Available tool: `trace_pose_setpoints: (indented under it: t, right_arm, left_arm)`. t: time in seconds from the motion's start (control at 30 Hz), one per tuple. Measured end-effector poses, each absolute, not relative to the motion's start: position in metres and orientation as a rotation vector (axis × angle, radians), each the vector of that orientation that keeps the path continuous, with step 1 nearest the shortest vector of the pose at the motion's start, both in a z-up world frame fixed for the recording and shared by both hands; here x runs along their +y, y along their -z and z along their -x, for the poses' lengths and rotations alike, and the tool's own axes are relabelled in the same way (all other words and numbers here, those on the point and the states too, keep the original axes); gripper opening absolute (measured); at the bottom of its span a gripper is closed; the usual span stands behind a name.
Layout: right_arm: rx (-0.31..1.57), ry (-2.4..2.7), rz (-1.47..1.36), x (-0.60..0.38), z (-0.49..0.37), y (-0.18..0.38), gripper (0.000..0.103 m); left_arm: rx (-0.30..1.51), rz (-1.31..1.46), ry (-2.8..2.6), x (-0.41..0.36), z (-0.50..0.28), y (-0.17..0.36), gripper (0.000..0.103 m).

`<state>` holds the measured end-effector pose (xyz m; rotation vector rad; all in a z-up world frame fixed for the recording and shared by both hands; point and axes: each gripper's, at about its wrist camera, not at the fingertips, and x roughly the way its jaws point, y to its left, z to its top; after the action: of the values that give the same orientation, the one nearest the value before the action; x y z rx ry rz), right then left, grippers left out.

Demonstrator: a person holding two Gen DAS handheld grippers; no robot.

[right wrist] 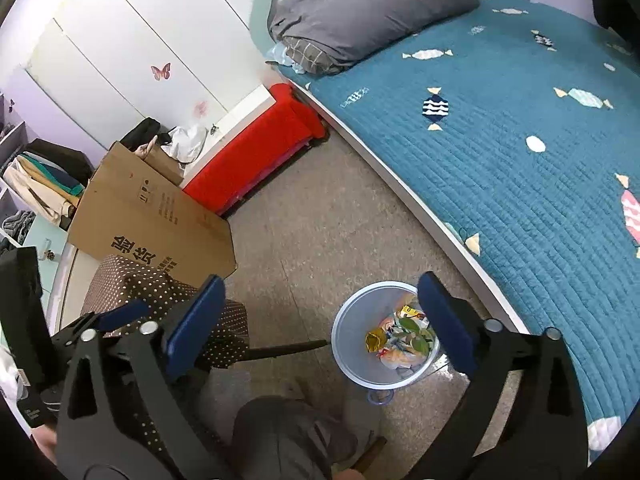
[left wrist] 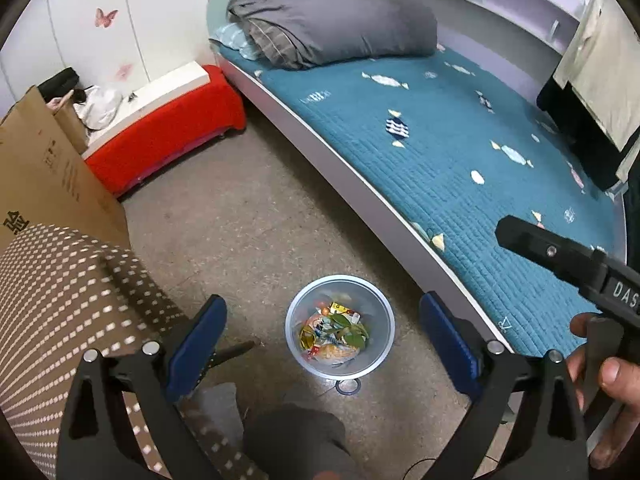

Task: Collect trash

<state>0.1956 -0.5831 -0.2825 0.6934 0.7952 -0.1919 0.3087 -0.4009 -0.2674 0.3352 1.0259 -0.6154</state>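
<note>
left wrist view first: my left tongs [left wrist: 323, 330] are spread wide with nothing between the blue pads, hanging right over the trash bin [left wrist: 376, 344] on the floor, wrappers [left wrist: 334, 334] piled inside. bed [left wrist: 460, 152] runs off toward 1 o'clock, my right hand [left wrist: 600, 364] at 4 o'clock. right wrist view: right tongs [right wrist: 320, 320] gaping too, empty, bin [right wrist: 352, 344] just past center toward 4 o'clock, cardboard box [right wrist: 152, 216] at 10.
</note>
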Motion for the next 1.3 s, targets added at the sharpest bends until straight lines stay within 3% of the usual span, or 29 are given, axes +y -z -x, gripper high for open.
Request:
trace_pose_setpoints:
  t: [0.87,1.3]
  right_arm:
    - [0.57,0.042,-0.328,-0.401,-0.121,0.09,0.097]
    - [0.403,-0.029,-0.18,-0.316,-0.056,0.033,0.097]
  left_arm:
    - [0.498,-0.13,0.329,-0.211,-0.157,0.093,0.097]
    - [0.323,-0.06,0.175,-0.136,-0.067,0.035,0.098]
